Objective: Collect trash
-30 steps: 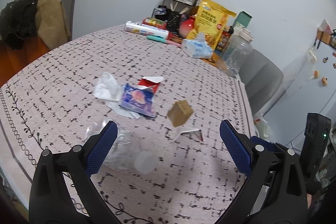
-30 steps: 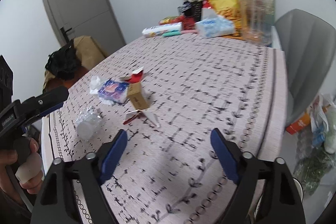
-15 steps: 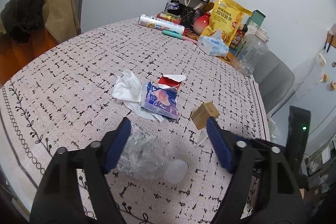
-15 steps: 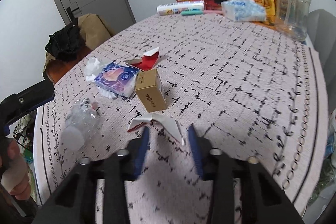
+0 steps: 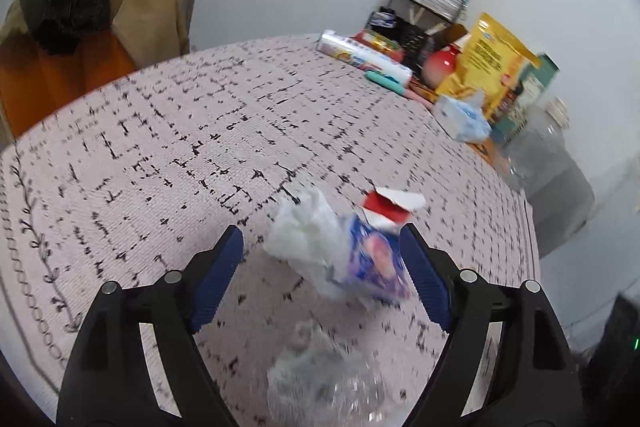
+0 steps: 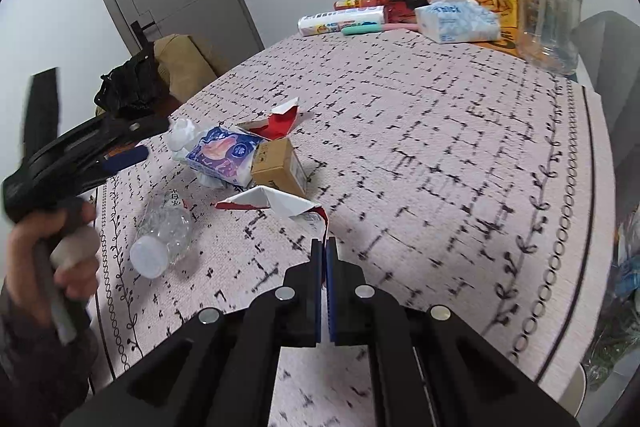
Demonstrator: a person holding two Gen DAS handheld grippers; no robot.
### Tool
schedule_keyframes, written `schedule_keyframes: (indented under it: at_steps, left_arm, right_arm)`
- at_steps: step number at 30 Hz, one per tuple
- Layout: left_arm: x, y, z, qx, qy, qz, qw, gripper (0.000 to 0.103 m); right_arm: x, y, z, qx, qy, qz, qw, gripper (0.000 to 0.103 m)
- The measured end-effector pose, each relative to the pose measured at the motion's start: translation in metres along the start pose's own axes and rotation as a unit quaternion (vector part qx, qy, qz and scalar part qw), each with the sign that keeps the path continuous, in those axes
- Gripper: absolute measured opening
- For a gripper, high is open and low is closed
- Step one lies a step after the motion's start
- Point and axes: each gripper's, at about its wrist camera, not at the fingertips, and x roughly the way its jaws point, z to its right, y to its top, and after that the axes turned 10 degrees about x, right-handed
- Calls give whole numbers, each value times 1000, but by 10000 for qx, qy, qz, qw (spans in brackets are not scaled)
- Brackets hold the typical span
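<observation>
Firstly, left wrist view — left claw open, jaws just widening, framing a crumpled tissue and blue wrapper on the desk; crushed bottle nearer. Right wrist view — right claw just closed, pads together, tips at a torn red-and-white carton scrap; brown box beyond.

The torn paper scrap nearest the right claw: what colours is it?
White with red on the torn paper scrap, lying on the tablecloth; clearest in the right wrist view.
</observation>
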Motion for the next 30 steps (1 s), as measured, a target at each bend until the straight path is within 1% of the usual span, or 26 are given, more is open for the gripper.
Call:
schedule_keyframes:
  at_steps: [2,4,7,8,9,10,11,12,14,17,22,24,26,30]
  left_arm:
    - [7,4,-6,-185,0,-16,9998,79]
    - [15,6,-10,-325,-106,-62,9994,79]
    - [23,5,-12,-487,-89,-96,9987,78]
    - [25,4,-12,-509,-110,-97,9986,72]
    - [28,4,-12,-533,-120,-140,9984,58]
    - [31,3,-12,-569,-144,-207,9981,48]
    - [34,2,-12,-595,-169,-305,9976,27]
    - [35,1,-11,-598,-136,-393,9973,15]
    - [31,0,-13,-653,83,-399,9970,9]
    - [14,-1,-14,-719,187,-203,9970,8]
    - [-30,9,-4,-427,694,397,9959,7]
    - [-44,15,1,-394,559,536,9962,7]
    - [-55,19,7,-304,535,649,9960,7]
    - [-76,26,28,-130,231,800,9964,7]
  right_arm:
    - [-7,-2,6,30,-39,36,10000,3]
    - [-13,-2,12,83,-65,65,9999,3]
    - [-23,-3,22,170,-109,134,9997,3]
    - [-26,-3,26,204,-116,157,9996,3]
    - [-30,-3,30,245,-124,189,9994,3]
    - [-33,-4,32,270,-129,211,9993,3]
    - [-36,-4,35,295,-130,234,9992,3]
    - [-39,-4,37,319,-127,254,9991,3]
    - [-46,-5,44,394,-105,293,9987,3]
    - [-58,-8,51,526,-41,367,9979,3]
    - [-75,-10,59,550,-59,477,9973,3]
    - [-80,-10,62,563,-89,521,9970,3]
    - [-87,-11,66,626,-105,579,9963,3]
    - [-100,-13,76,748,-133,696,9947,3]
